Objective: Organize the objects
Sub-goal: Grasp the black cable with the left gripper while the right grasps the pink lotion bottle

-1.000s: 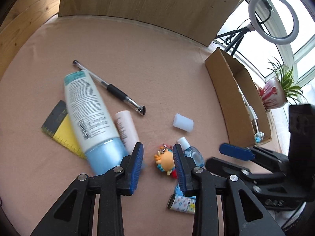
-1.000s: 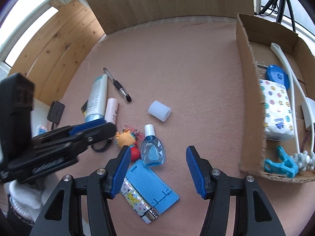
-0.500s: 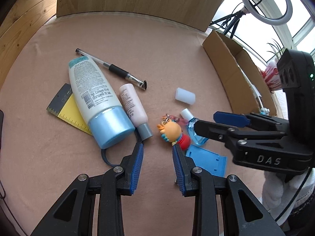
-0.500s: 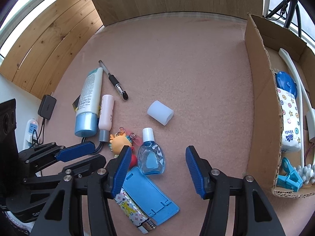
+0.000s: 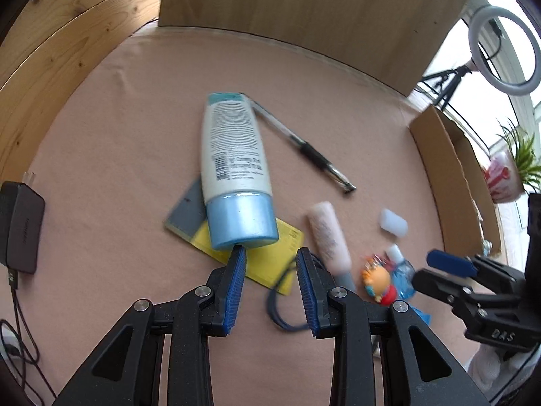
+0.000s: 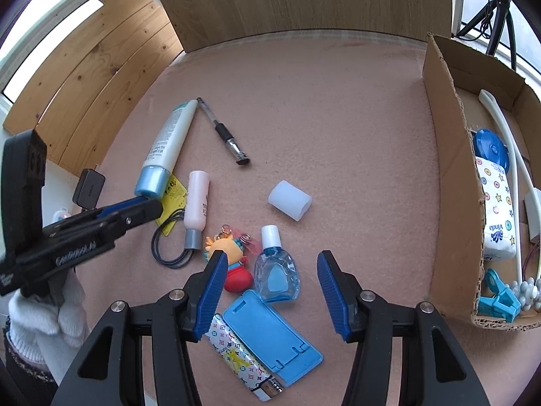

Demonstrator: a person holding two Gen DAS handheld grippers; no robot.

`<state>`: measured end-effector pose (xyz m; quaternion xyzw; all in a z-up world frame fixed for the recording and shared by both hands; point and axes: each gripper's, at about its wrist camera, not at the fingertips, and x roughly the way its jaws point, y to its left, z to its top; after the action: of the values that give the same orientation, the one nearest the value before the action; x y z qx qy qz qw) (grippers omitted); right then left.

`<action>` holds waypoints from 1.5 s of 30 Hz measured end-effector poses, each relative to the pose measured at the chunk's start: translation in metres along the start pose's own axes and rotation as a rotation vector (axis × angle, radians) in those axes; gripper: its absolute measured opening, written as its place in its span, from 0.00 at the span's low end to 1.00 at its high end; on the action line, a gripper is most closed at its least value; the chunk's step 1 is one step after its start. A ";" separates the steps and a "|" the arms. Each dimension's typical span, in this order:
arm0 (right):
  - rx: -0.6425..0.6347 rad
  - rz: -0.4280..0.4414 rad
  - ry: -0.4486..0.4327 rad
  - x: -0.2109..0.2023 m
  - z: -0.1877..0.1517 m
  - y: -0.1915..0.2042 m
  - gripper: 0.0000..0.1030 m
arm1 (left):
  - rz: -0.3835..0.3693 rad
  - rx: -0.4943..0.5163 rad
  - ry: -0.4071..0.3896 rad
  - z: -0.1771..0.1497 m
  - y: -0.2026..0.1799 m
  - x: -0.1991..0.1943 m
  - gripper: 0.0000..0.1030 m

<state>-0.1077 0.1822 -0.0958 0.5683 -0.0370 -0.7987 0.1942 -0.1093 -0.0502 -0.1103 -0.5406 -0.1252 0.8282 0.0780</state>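
Left wrist view: pink felt worktop [image 5: 118,142], wood-panel walls, window with ring light [image 5: 503,50] and potted plant [image 5: 517,169] at right. Left tool [image 5: 270,270] with its blue pads apart, empty, just short of the blue cap of a white lotion tube [image 5: 233,155] lying across a yellow ruler [image 5: 267,257]. Beside these: pen [image 5: 304,149], slim pink tube [image 5: 328,237], white cap [image 5: 394,223], toy figure [image 5: 377,279], dark cord loop [image 5: 280,314]. Black charger [image 5: 20,226] at left edge.

Right wrist view: right tool [image 6: 268,291] spread wide, empty, over small blue bottle [image 6: 275,270]; blue stand [image 6: 270,335] and patterned lighter [image 6: 243,358] below. Cardboard box [image 6: 446,182] at right, partly filled.

Against half a second ago: left tool shifted left, now facing the lotion tube instead of the toy; right tool much as before.
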 end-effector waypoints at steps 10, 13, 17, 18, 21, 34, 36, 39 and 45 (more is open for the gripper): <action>-0.067 0.022 0.005 0.013 0.021 0.037 0.46 | -0.024 0.016 0.011 -0.015 0.009 -0.011 0.32; -0.089 0.025 0.026 0.024 0.027 0.048 0.43 | -0.027 0.037 0.023 -0.028 -0.002 -0.009 0.32; -0.106 0.018 0.047 0.037 0.032 0.054 0.41 | -0.031 0.027 0.039 -0.036 -0.007 -0.001 0.32; -0.110 0.017 0.054 0.040 0.033 0.055 0.41 | -0.028 0.025 0.037 -0.037 -0.008 0.000 0.32; -0.124 0.010 0.069 0.049 0.035 0.061 0.39 | -0.011 0.036 0.030 -0.038 -0.013 0.000 0.25; -0.128 -0.026 0.087 0.060 0.030 0.057 0.18 | -0.028 0.037 0.034 -0.049 -0.018 -0.002 0.02; -0.113 -0.015 0.085 0.058 0.029 0.054 0.18 | -0.040 0.022 0.030 -0.051 -0.016 -0.006 0.02; -0.087 0.007 0.079 0.053 0.027 0.049 0.18 | -0.042 0.012 0.020 -0.050 -0.013 -0.014 0.02; -0.059 0.046 0.045 0.038 0.025 0.046 0.17 | -0.055 -0.015 -0.025 -0.038 -0.006 -0.035 0.02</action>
<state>-0.1287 0.1220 -0.1083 0.5790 -0.0220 -0.7820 0.2298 -0.0602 -0.0488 -0.0930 -0.5273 -0.1471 0.8314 0.0949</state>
